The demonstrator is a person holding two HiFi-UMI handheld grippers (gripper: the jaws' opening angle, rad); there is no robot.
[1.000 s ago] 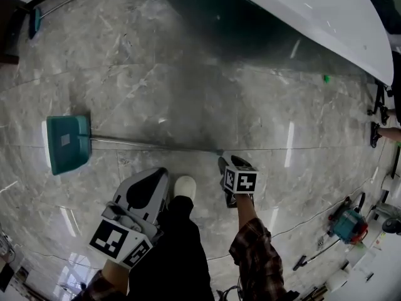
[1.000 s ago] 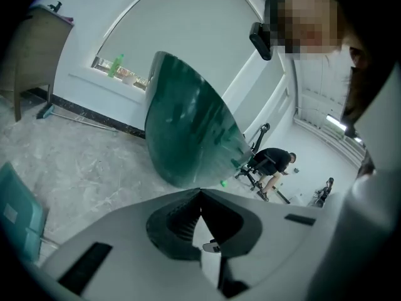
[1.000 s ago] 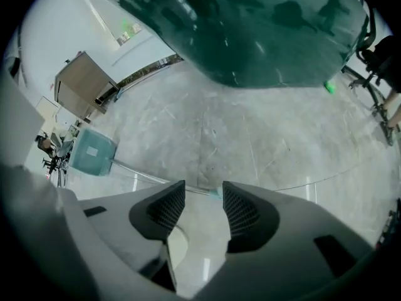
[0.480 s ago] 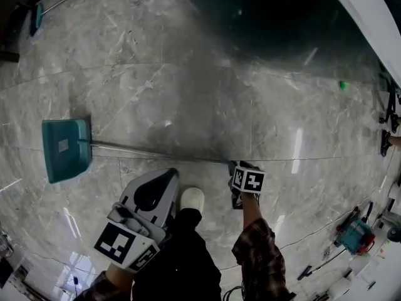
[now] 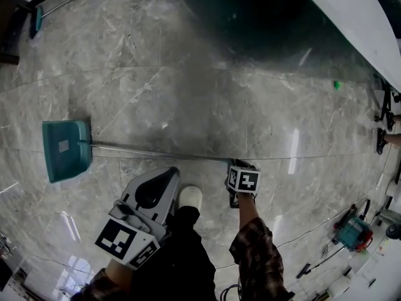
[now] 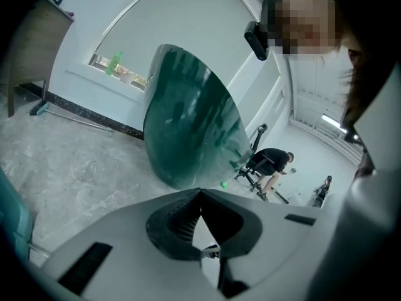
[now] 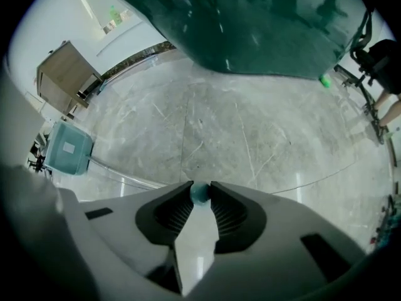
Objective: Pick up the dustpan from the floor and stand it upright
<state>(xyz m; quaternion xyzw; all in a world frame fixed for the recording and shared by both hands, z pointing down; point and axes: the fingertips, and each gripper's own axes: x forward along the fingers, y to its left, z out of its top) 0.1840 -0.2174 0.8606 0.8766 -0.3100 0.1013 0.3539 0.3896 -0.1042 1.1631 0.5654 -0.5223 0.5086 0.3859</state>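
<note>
The dustpan lies flat on the marble floor, its teal pan [image 5: 64, 149] at the left and its thin metal handle [image 5: 156, 152] running right. My right gripper [image 5: 233, 165] points steeply down at the handle's far end. In the right gripper view its jaws are closing, and the handle's teal tip [image 7: 200, 193] sits pinched between the two fingertips of that gripper [image 7: 200, 190]; the pan [image 7: 67, 148] shows far left. My left gripper [image 5: 166, 174] hovers low beside my shoe, its jaws shut on nothing [image 6: 200, 192].
A big dark-green glass tabletop with a white rim [image 5: 282, 24] overhangs the floor ahead. My pale shoe [image 5: 188, 197] stands between the grippers. A power tool and cables [image 5: 352, 233] lie at the right, and a seated person [image 6: 273, 162] is in the background.
My right gripper has sunk onto the end of the handle and its jaws have come in around the teal tip. The left gripper dropped slightly. The dustpan has not moved.
</note>
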